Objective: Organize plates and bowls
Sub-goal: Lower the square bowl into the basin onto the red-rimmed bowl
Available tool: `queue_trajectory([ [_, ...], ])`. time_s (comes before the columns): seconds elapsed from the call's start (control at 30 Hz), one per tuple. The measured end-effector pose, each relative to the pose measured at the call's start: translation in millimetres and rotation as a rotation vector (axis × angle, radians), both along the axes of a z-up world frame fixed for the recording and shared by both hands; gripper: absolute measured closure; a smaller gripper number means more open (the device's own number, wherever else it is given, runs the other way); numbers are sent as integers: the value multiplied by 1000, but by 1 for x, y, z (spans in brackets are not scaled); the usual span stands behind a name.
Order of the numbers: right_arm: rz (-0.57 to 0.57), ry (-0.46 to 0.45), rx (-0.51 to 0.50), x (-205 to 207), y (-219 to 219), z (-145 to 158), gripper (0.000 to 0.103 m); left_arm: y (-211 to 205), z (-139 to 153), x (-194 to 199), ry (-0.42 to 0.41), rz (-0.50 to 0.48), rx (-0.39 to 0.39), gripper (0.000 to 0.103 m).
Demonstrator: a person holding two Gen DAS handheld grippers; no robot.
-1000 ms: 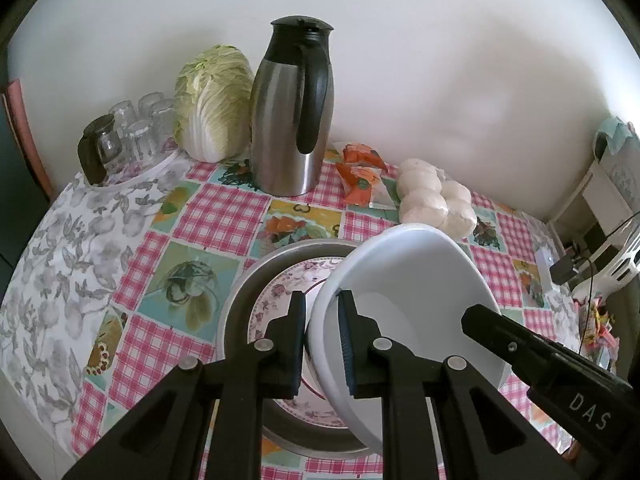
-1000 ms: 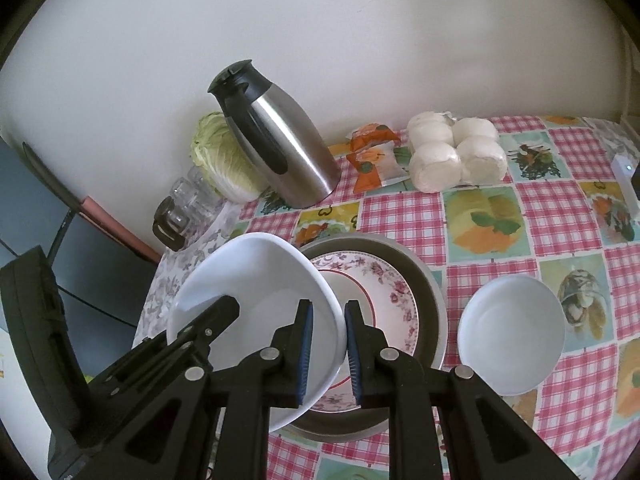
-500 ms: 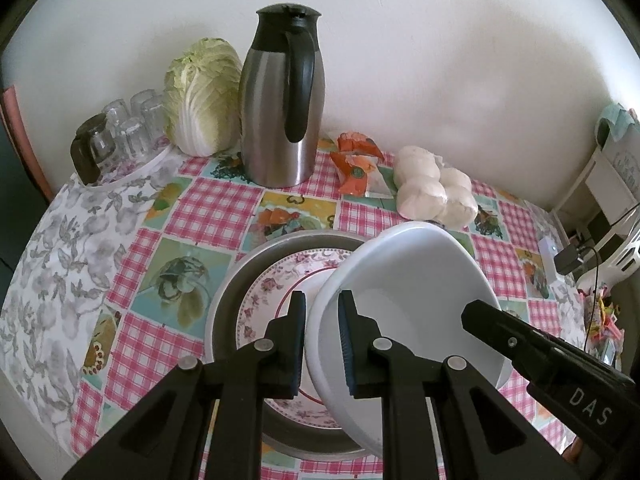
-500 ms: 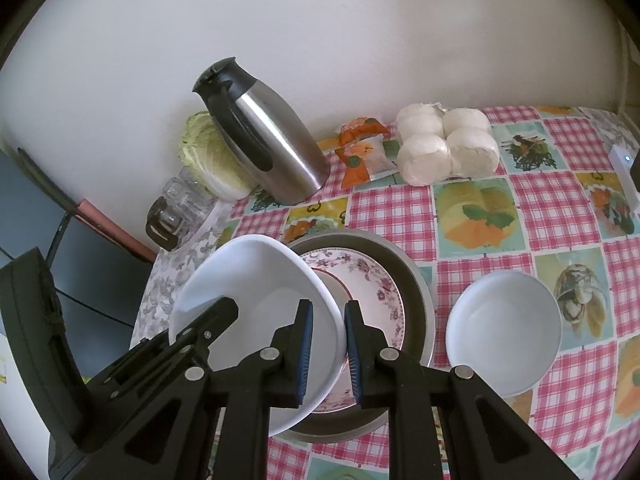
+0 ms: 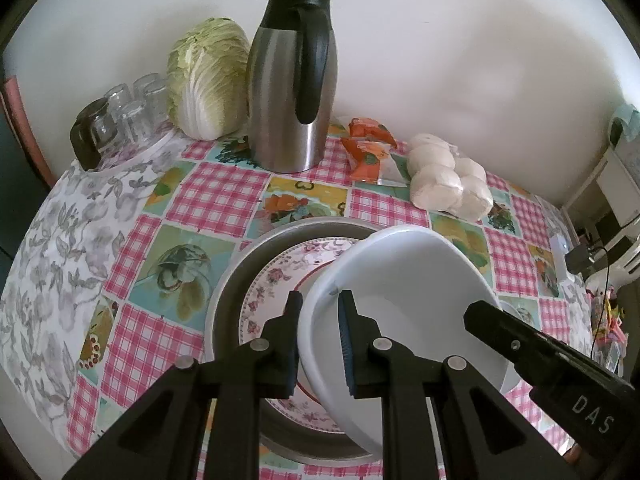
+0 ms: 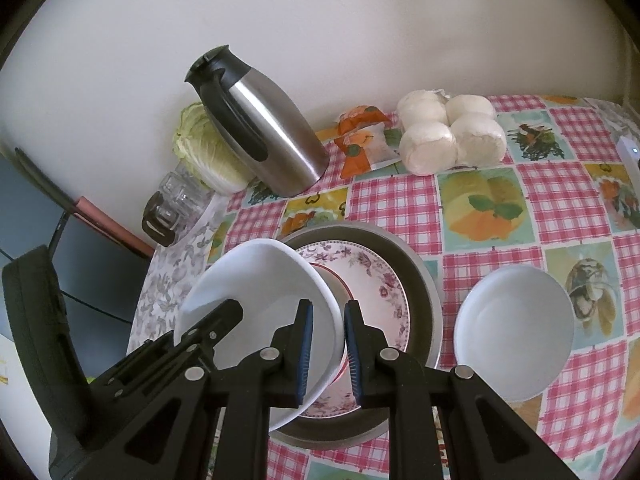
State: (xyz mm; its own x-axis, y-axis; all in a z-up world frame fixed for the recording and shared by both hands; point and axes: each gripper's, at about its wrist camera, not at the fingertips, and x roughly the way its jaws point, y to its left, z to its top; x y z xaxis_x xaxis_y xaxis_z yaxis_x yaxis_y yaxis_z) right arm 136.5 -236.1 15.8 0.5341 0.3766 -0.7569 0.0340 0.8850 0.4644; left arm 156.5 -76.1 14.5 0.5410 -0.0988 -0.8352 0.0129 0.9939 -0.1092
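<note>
A big white bowl (image 5: 408, 280) hangs tilted over a floral plate (image 5: 276, 280), which lies in a grey metal dish (image 5: 236, 264). My left gripper (image 5: 320, 304) is shut on the bowl's left rim, one finger outside and one inside. On the opposite rim my right gripper (image 6: 326, 308) is shut on the same bowl (image 6: 260, 280). Each gripper shows in the other's view: the right one (image 5: 480, 314) and the left one (image 6: 228, 308). The floral plate (image 6: 372, 280) and grey dish (image 6: 420, 272) sit just beyond. A smaller white bowl (image 6: 516, 328) rests on the tablecloth to the right.
Along the wall stand a steel thermos jug (image 5: 288, 92), a cabbage (image 5: 208, 76), several glasses (image 5: 120, 116), orange snack packets (image 5: 368, 148) and a bag of white buns (image 5: 444, 176). The table drops off at the left; a white adapter (image 6: 630, 150) lies far right.
Both grippers keep their hold on the white bowl. The scene has only drifted slightly in each view; nothing on the table moved.
</note>
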Motion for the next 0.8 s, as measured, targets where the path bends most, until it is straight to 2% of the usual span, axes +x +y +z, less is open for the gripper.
queue_trajectory([
  [0.8,-7,-15,17,5,-1,-4,85,2,-4,4,-2,11,4,86],
])
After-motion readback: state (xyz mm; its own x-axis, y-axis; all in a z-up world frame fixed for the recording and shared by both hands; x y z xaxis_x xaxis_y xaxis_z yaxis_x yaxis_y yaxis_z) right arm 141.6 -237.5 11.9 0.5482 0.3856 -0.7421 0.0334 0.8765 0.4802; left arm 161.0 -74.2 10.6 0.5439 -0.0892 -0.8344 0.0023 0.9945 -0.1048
